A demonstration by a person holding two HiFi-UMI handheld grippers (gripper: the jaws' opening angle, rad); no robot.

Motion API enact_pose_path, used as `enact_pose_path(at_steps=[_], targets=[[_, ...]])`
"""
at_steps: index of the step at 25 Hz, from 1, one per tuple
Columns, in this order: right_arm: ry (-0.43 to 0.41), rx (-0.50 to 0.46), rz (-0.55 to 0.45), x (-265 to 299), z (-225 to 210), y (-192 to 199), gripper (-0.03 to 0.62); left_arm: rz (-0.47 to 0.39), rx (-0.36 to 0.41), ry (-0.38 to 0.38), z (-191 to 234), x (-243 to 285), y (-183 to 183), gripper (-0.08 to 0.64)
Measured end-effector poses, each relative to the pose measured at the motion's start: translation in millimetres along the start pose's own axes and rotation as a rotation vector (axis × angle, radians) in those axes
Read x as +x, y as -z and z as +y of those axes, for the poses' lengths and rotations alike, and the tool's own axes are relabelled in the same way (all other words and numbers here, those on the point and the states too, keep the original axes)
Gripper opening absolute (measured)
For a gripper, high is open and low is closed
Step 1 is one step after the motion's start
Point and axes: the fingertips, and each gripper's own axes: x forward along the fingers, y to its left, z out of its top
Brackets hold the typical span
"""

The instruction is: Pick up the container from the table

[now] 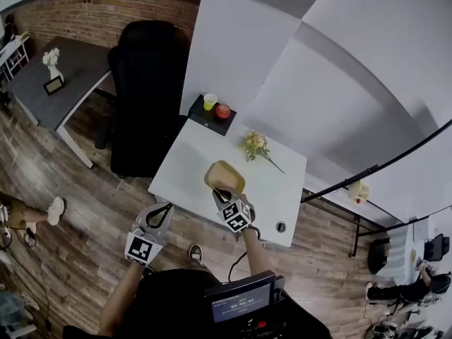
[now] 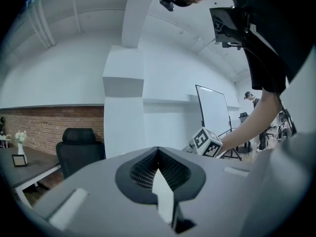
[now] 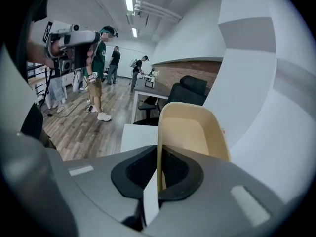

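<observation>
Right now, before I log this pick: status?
Right tool shut on container rim. Container held above table. Left tool shut, empty. Nothing in the way.

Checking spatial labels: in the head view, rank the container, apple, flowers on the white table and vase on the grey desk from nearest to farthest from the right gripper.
1. container, clamped by the right gripper.
2. flowers, farther along the white table.
3. apple, on the black shelf beyond.
4. vase, far left, on the grey desk.
</observation>
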Motion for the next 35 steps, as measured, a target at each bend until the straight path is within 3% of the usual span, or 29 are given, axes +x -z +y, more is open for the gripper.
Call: enact_pose_path(at_steps=[20,30,35], targets=[[0.072,0.116,-0.420,-74,52,-160,0.021,-0.075,0.032,-0.009,42,-26,-14,-0.006],[0.133,0.180,-0.584,-126,52,-184,0.015,-0.072,0.034,0.029,30,-15,-21,-0.006],[0.153,0.245,-0.608,-144,46,-189,0.015,-0.069,0.028,0.051,24,-8,-32,-0.006]])
